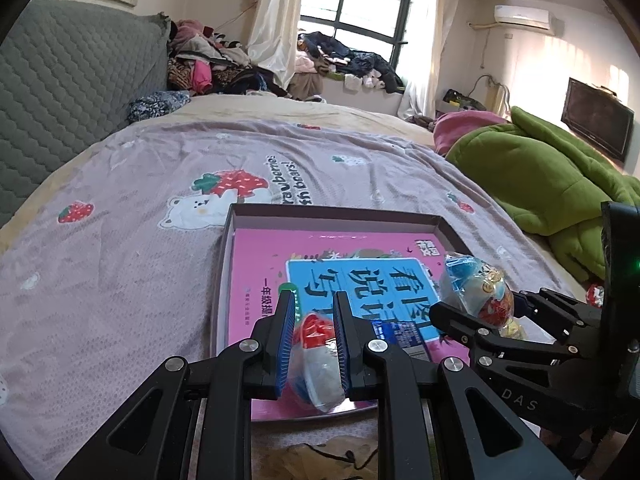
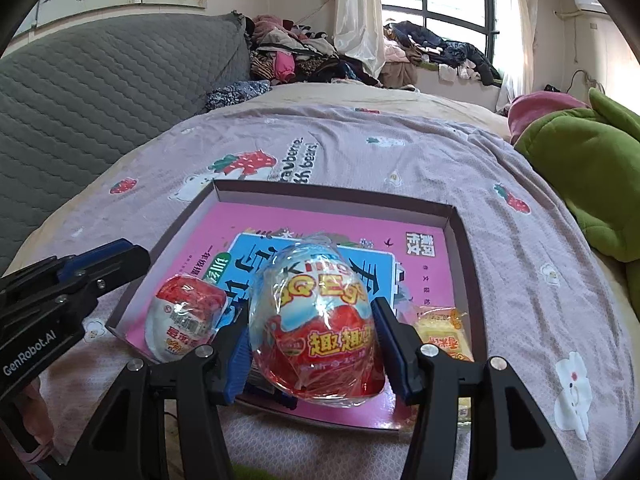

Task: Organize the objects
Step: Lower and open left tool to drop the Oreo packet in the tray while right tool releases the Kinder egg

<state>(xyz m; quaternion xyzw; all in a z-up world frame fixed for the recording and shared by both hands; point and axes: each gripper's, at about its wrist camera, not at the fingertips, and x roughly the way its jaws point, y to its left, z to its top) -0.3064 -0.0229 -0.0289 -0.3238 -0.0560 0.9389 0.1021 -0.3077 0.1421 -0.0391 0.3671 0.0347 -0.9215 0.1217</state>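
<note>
Both tongs carry a wrapped toy egg above the shallow box [image 2: 456,236] that lies on the bed [image 2: 500,168], and I judge the eggs are being brought there to be collected with the pink book [image 2: 208,240] on the box floor.

The left tongs [image 1: 311,312] are pinching the small egg [image 1: 316,356]; its blue pads press the crinkled wrapper from both sides, low in the center of the left view. The right tongs [image 2: 310,312] are closed on the large egg [image 2: 316,324], with the jaws standing wider because this egg is much bigger. Each egg is gripped across its middle, which probably keeps the slippery film from sliding out.

The right view shows what the left one hides: the printed face of the large egg, and a yellow snack packet [image 2: 440,328] already lying in the box at the lower right. In that view the small egg [image 2: 182,316] appears at the lower left, but the tips of the left tongs stay hidden behind it. The left view shows the large egg [image 1: 476,288] only from the side, at right center, and also the green blanket [image 1: 540,168] at the right edge.
</note>
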